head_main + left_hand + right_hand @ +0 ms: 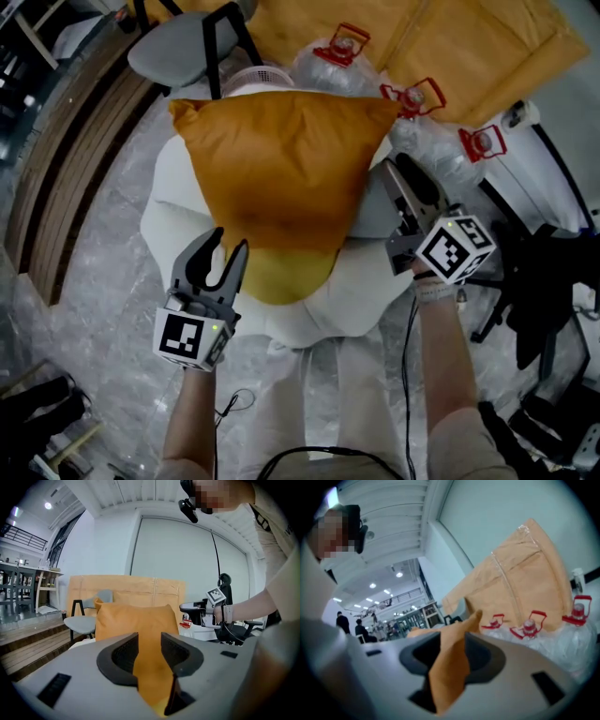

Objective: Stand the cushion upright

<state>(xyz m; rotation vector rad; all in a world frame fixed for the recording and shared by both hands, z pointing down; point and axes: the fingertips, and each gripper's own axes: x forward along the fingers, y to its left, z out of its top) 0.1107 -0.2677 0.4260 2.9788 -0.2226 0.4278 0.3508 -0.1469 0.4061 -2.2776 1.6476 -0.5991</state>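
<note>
Cushion (281, 169) stands upright on white seat (173, 225); looks like release step, task approx done. L gripper (230, 240) is released, jaws apart, just off the cushion's lower-left. R gripper (403, 173) is also unclenched, cushion's right edge betw jaws, not pinched. Next: back both off w/o nudging it. Behind: cardboard (469, 47), grey chair (178, 47), jugs (328, 61) close by.

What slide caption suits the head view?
Orange cushion upright on a white seat; left tool and right tool open near it.
</note>
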